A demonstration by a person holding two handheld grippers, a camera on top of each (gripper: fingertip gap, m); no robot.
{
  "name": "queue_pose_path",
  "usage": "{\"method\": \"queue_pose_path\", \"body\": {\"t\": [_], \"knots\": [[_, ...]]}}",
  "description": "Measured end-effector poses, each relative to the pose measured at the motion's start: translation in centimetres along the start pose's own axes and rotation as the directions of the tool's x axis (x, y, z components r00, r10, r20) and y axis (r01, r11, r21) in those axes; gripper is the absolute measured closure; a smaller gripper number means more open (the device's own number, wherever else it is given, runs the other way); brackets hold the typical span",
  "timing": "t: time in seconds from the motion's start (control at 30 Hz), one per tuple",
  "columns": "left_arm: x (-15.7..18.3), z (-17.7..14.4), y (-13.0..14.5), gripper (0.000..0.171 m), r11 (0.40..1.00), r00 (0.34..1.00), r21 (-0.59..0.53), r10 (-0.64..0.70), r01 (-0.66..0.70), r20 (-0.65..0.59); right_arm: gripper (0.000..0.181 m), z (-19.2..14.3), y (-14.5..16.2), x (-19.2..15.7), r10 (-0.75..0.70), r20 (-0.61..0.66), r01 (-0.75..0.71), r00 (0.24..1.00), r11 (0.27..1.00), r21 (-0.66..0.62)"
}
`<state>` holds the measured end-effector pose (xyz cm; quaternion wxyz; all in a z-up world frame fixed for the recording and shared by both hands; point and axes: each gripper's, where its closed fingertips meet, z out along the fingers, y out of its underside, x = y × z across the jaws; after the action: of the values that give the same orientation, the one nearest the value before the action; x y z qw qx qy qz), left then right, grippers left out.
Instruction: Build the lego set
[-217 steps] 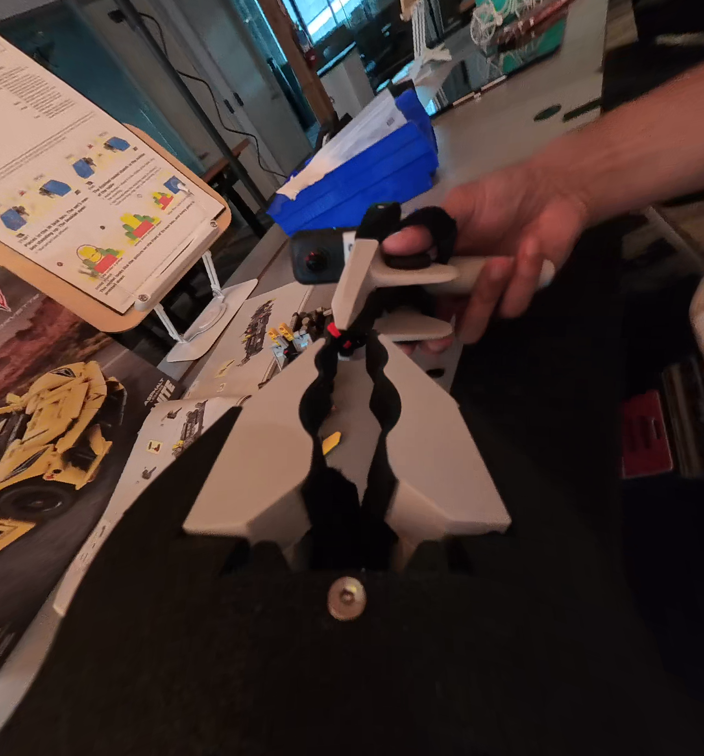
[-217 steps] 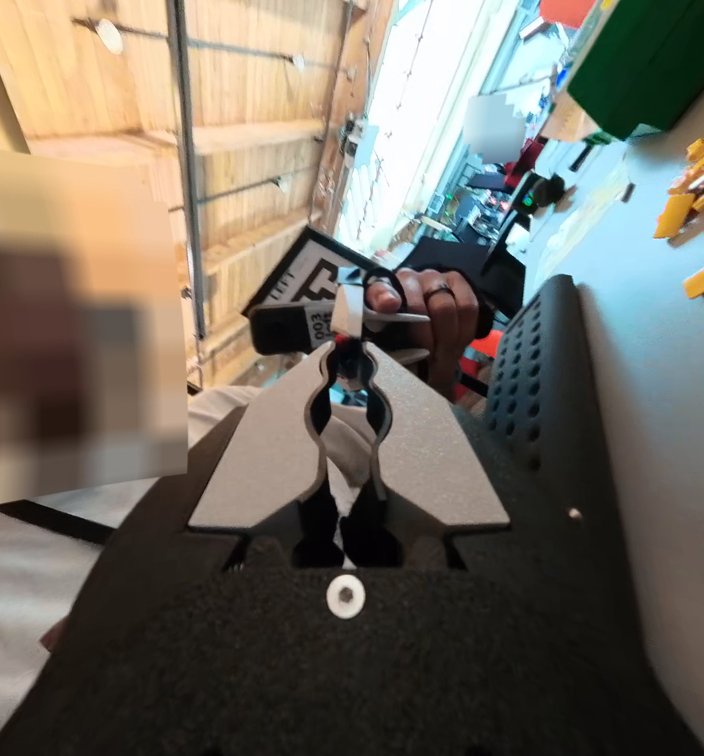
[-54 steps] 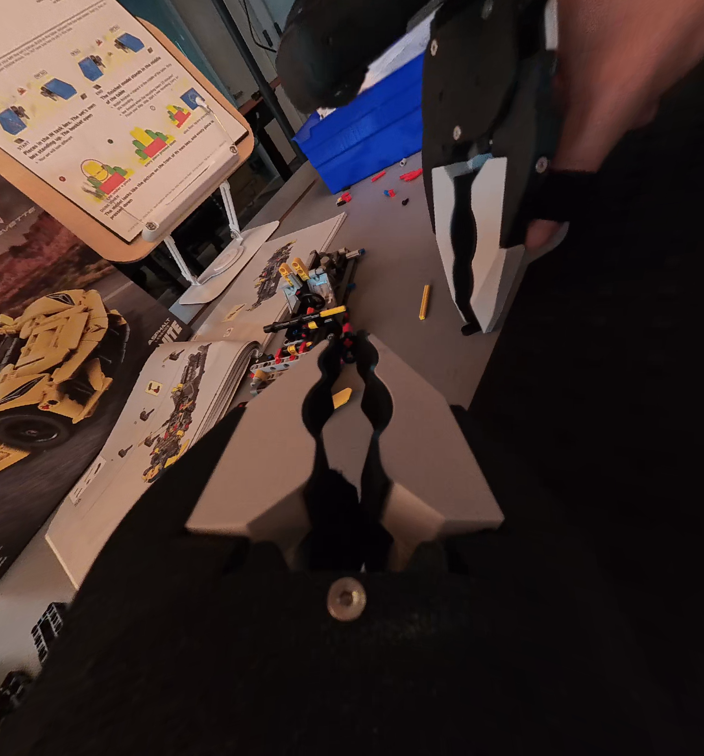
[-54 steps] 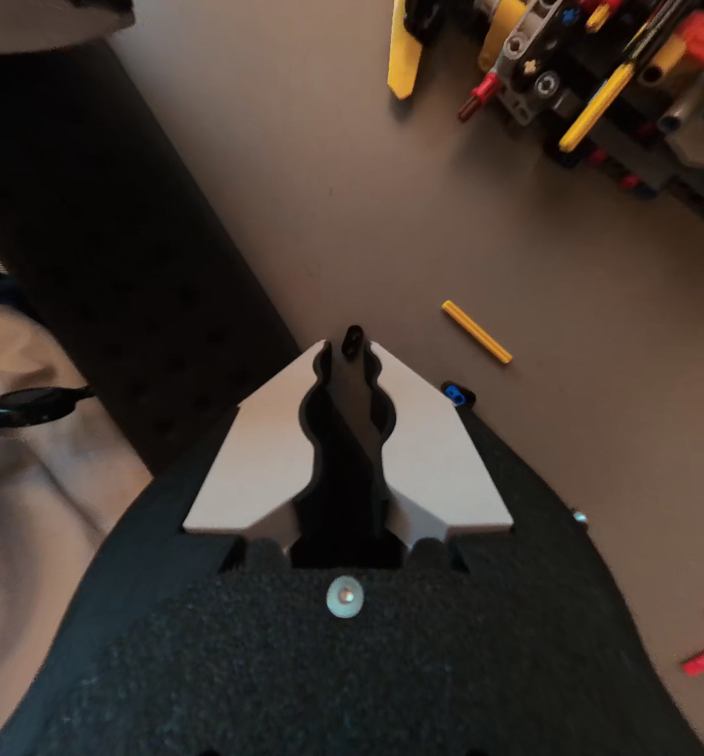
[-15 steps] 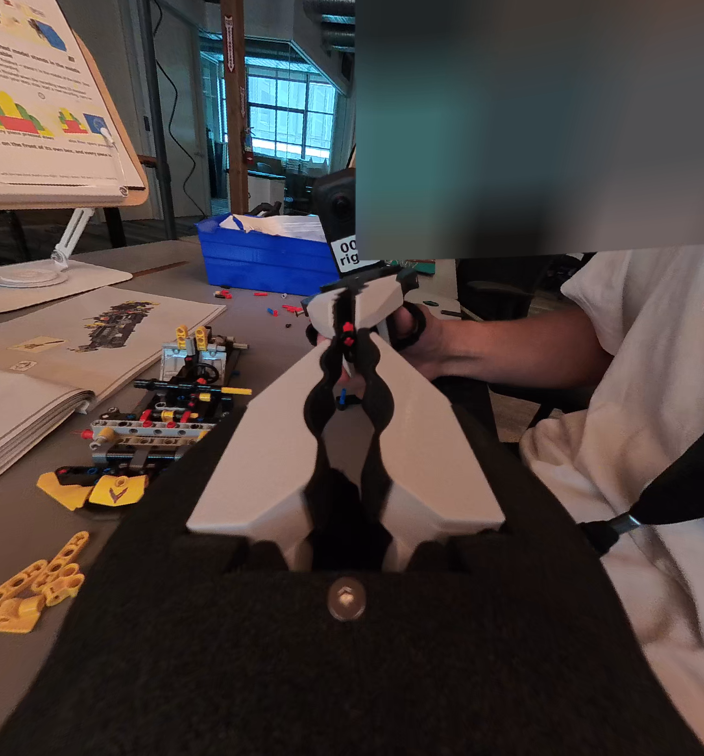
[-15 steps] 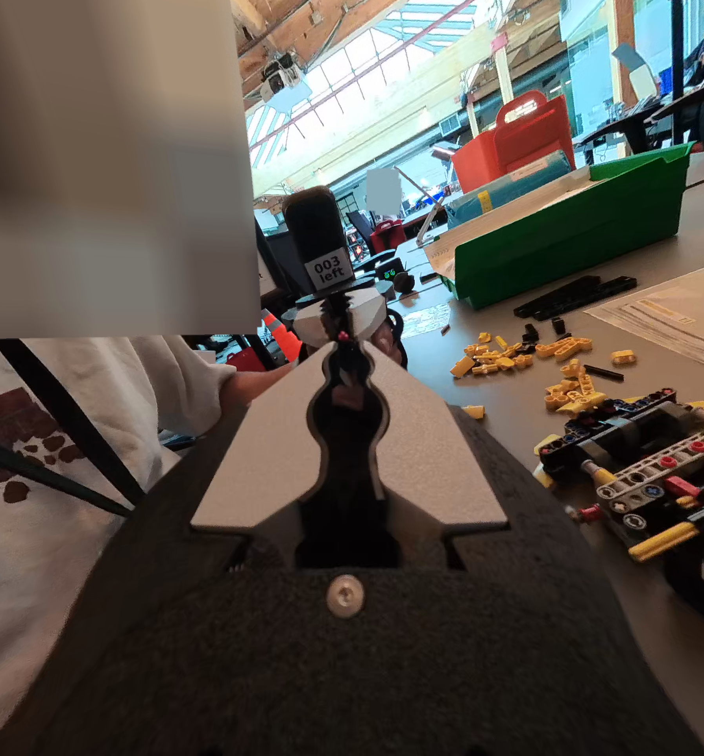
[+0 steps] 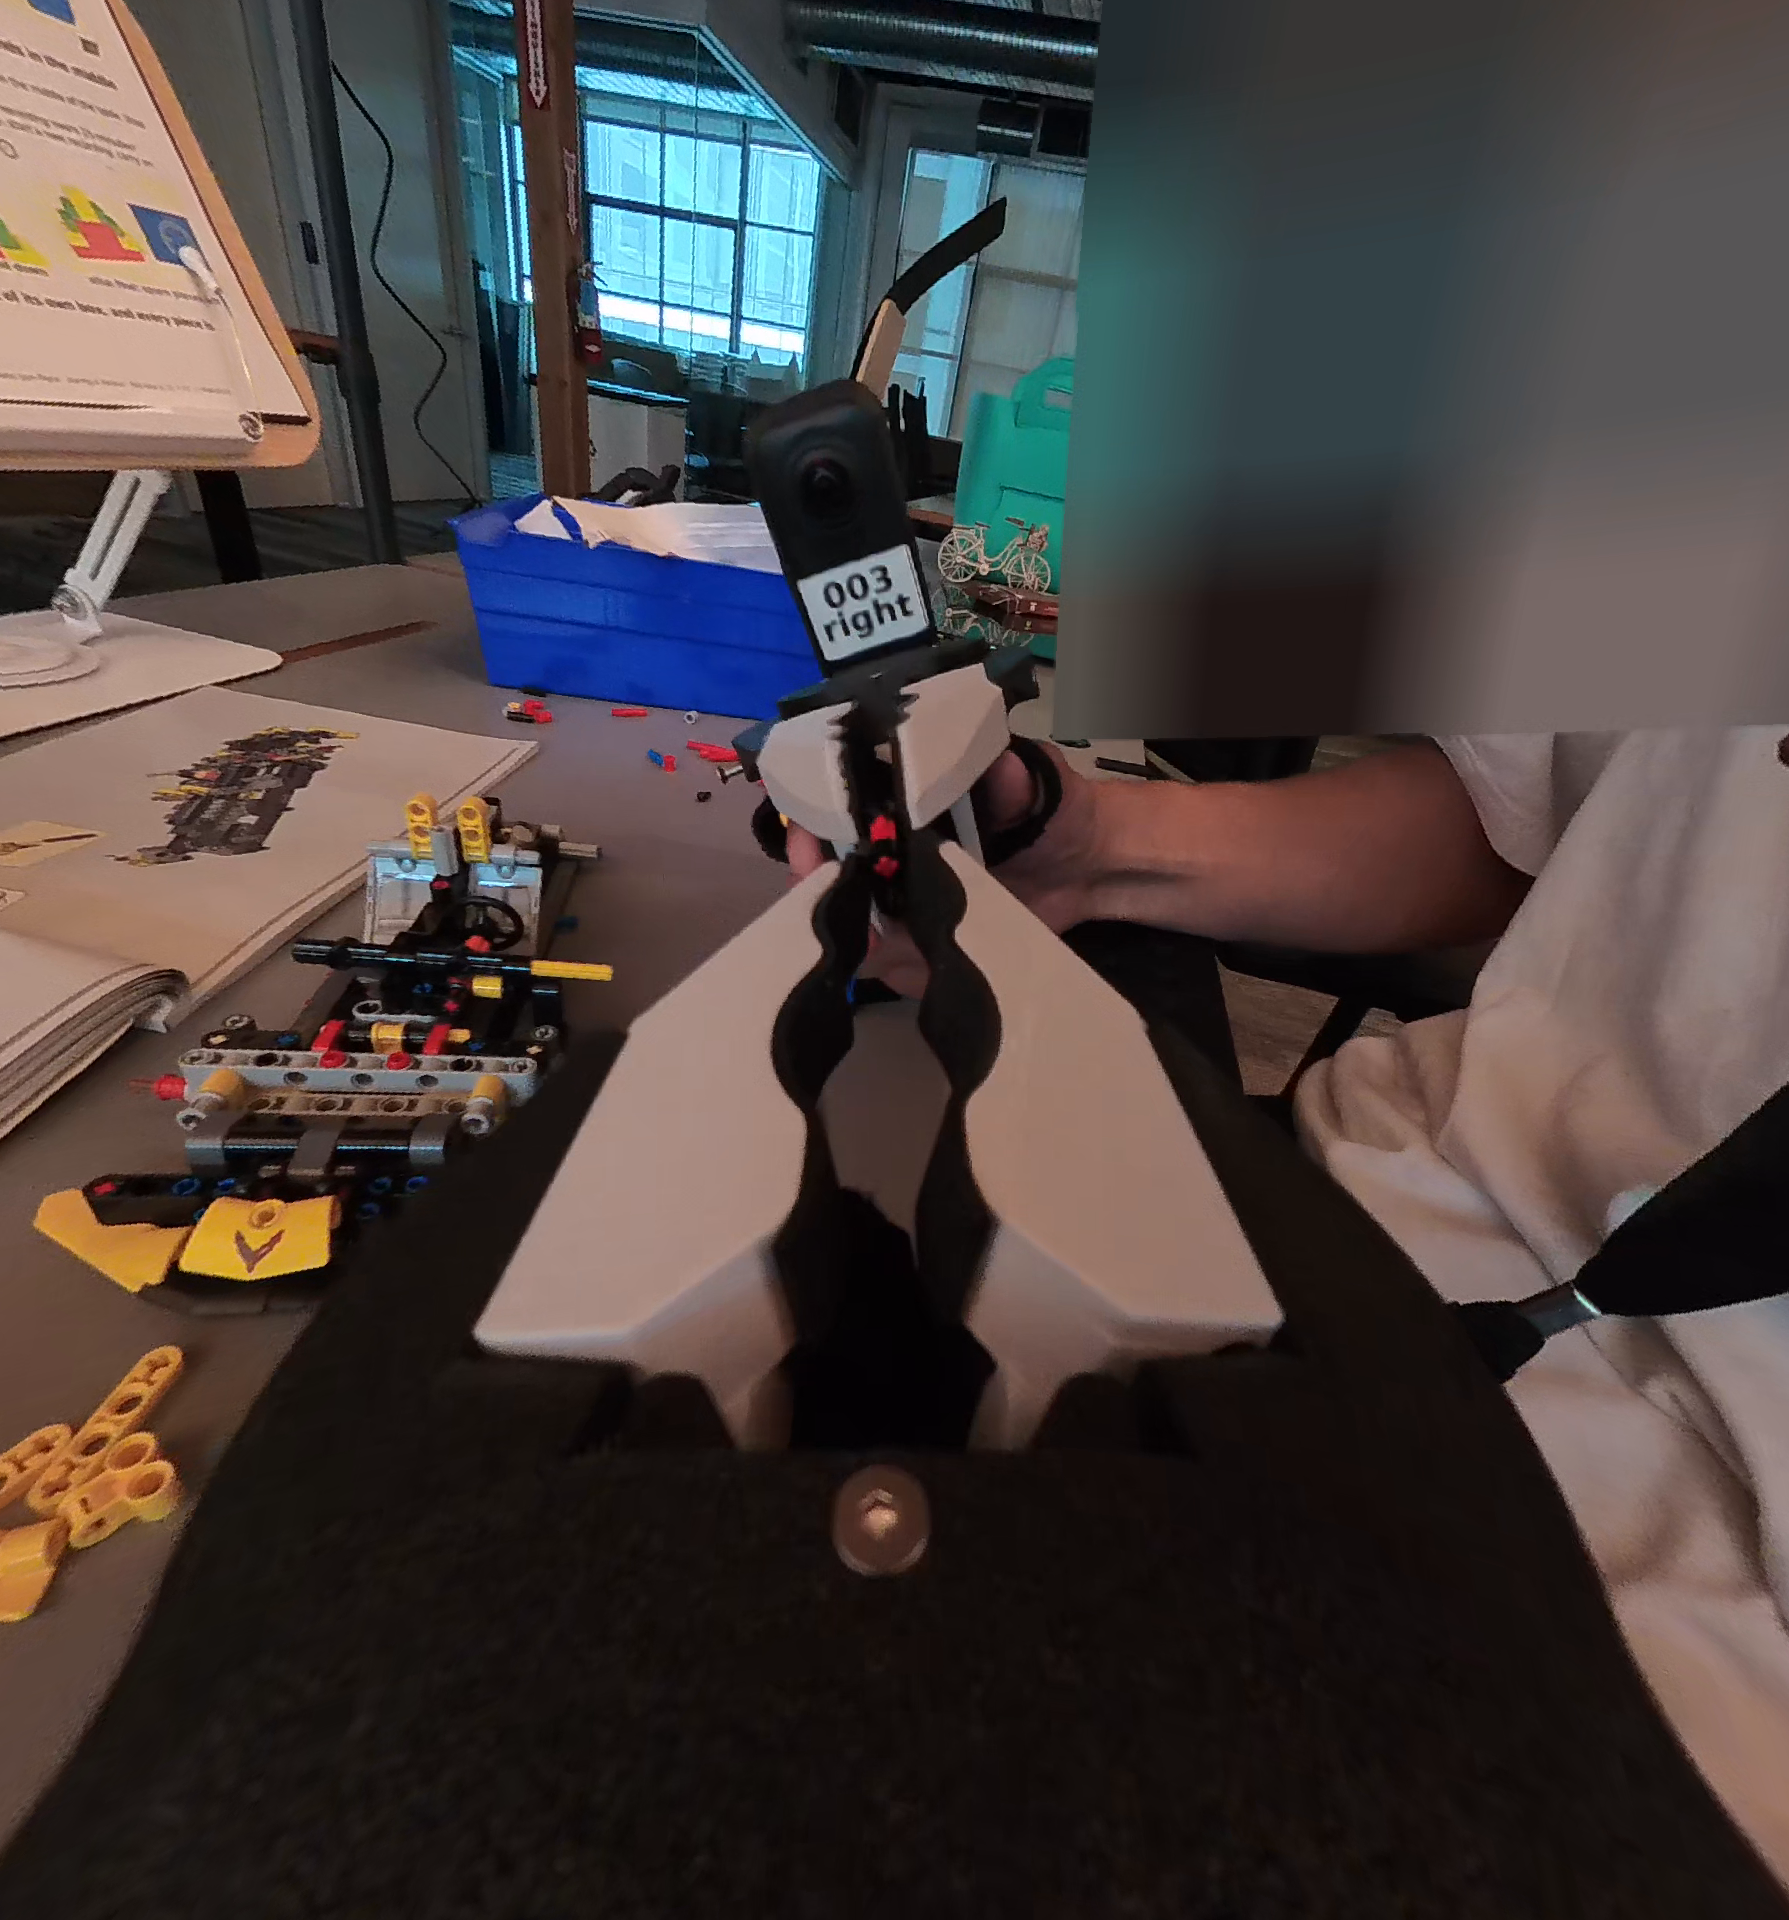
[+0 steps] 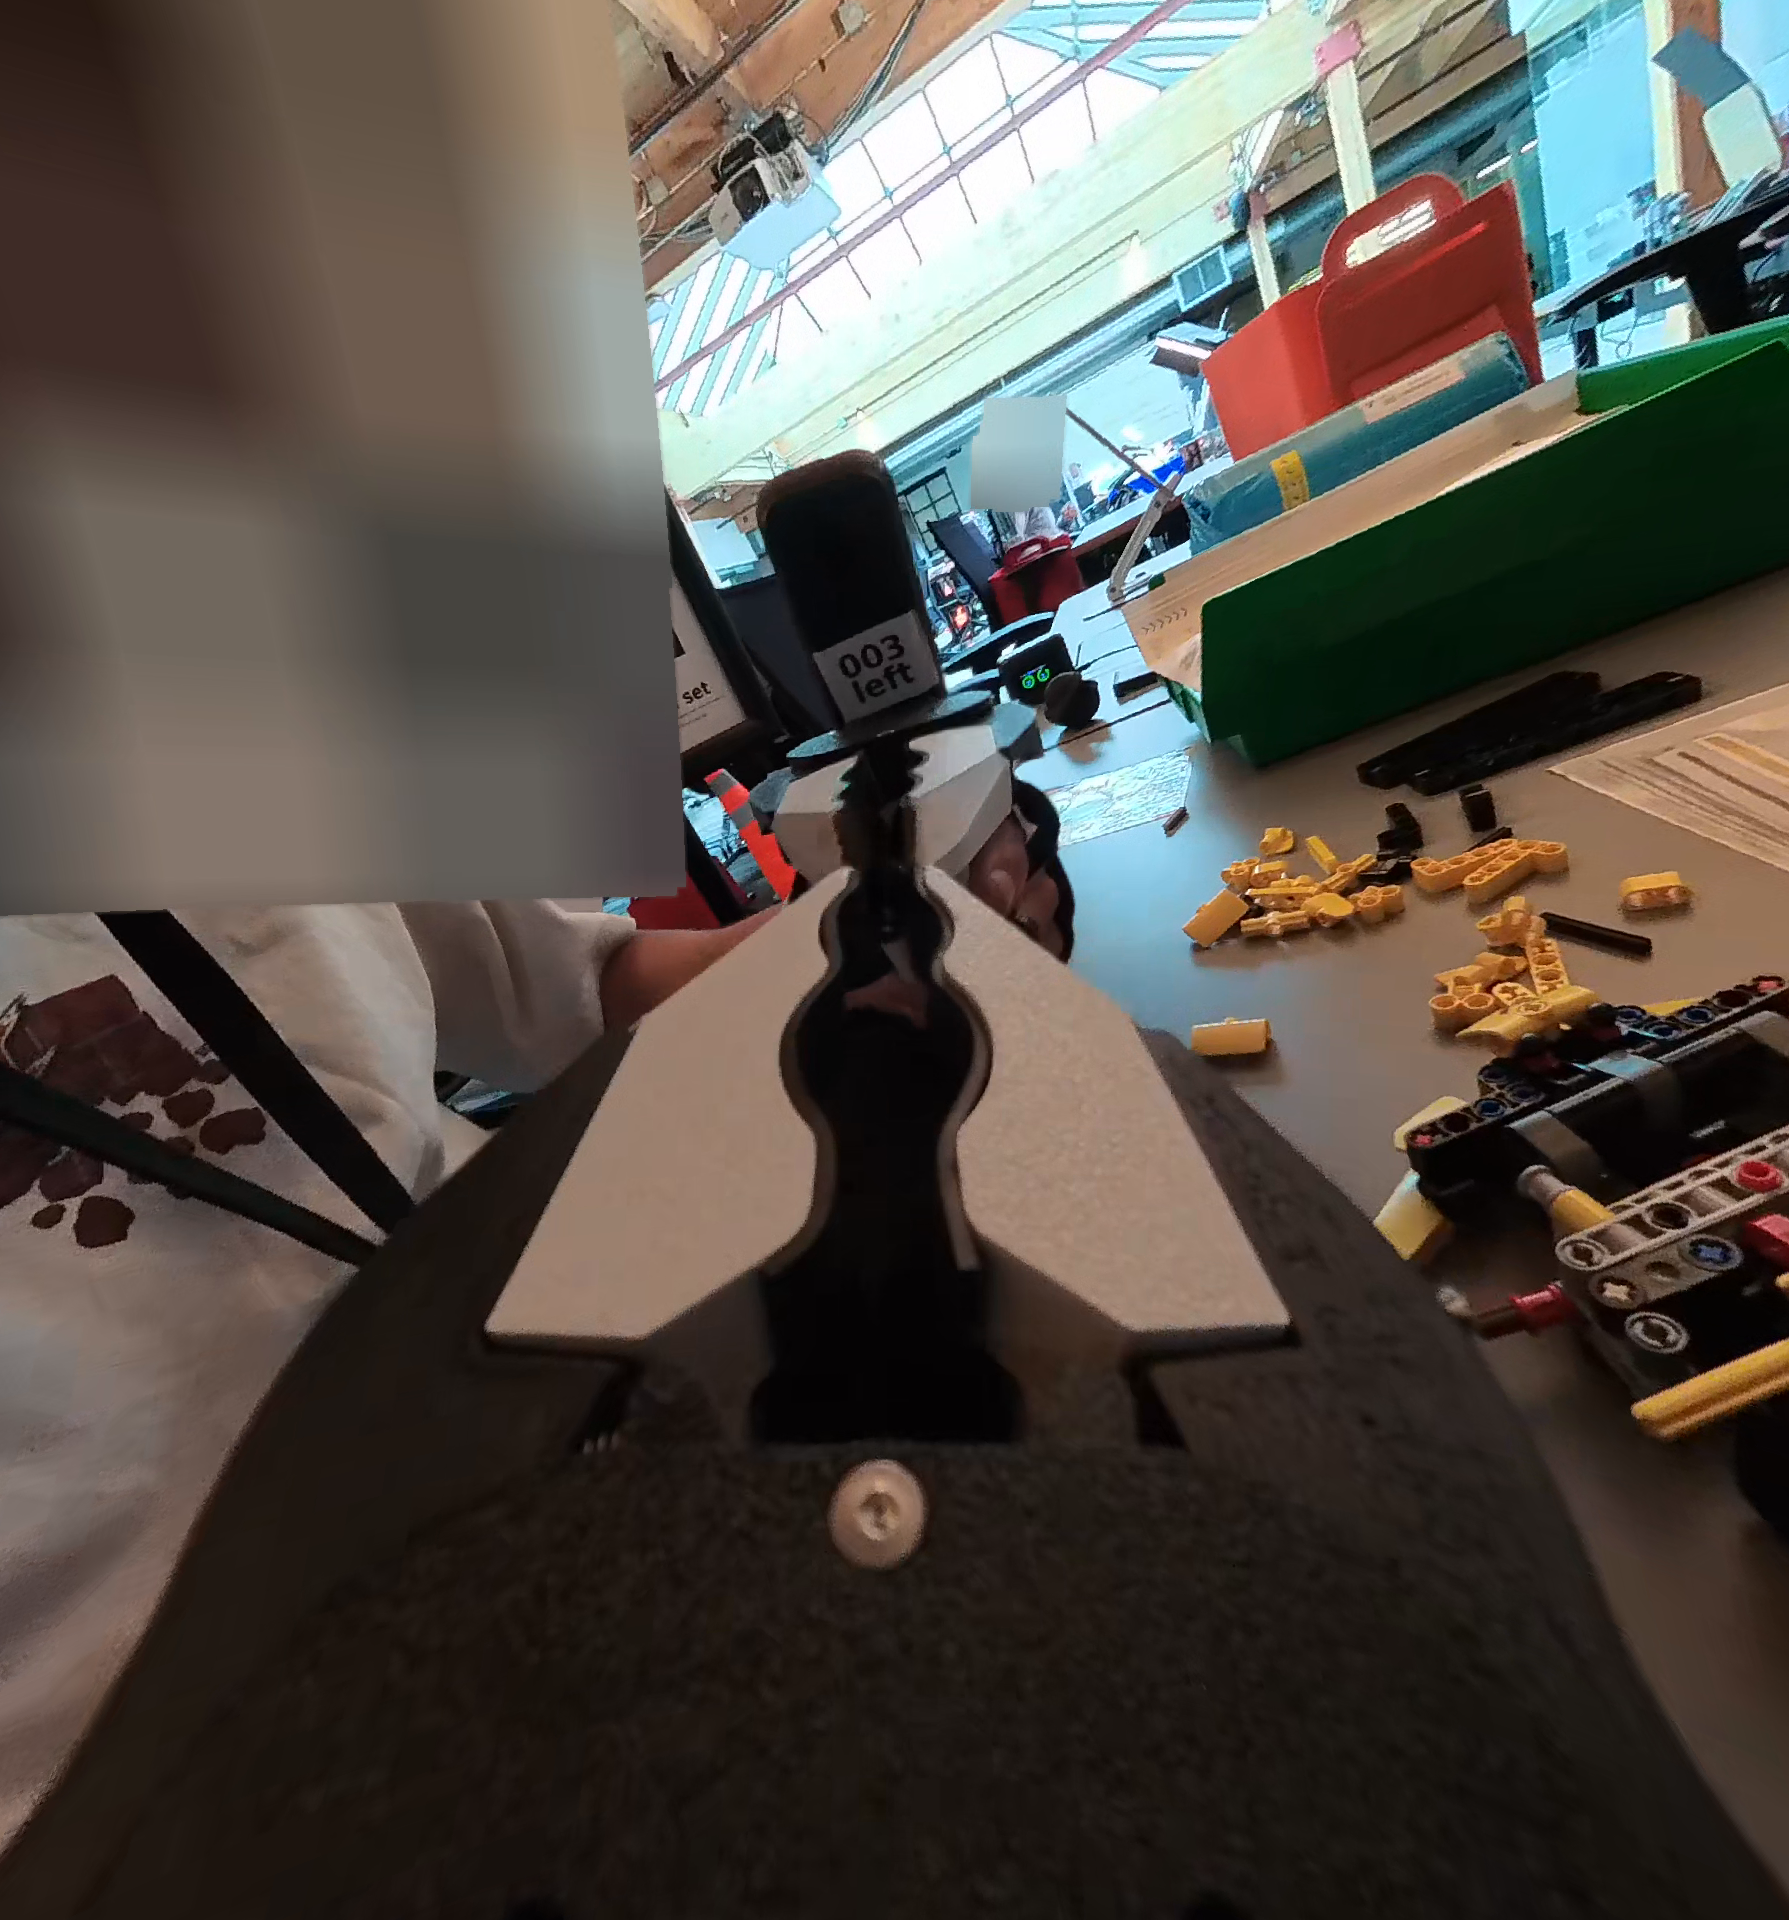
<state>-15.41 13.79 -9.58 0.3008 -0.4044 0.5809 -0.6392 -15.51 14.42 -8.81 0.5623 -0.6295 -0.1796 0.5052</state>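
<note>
Held in mid-air between the 2 tools, above the table edge: small black-and-red plastic lego piece (image 7: 882, 847), long axis running from one tool's tips toward the other's, small and partly hidden. Clamped on its near end, left gripper (image 7: 885, 883) with wavy black rubbery pads and pale matte wedge fingers; pinched on the far end, right gripper (image 8: 882, 888), same build, pointing straight back at the first. Facing each other nose to nose, both level over the table.

Off to the side on the smooth grey table (image 7: 599, 727): half-built studded lego chassis (image 7: 381, 1039) of black, grey and yellow beams, lying flat, long axis pointing away toward the open paper instruction booklet (image 7: 194, 821). Near the chassis, loose yellow holed plastic beams (image 8: 1389, 894). Farther back, a blue plastic bin (image 7: 630, 623) and a green plastic bin (image 8: 1492, 582).
</note>
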Motion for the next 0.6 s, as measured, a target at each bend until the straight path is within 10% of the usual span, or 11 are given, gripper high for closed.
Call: {"method": "queue_pose_path", "body": {"t": [0.6], "knots": [[0.6,1.1,2.1,0.166,0.988,0.999,-0.146,0.044,-0.047,-0.024,0.175,-1.4,1.9,-0.1,0.0,0.023,0.004,1.0,0.985,-0.171]]}}
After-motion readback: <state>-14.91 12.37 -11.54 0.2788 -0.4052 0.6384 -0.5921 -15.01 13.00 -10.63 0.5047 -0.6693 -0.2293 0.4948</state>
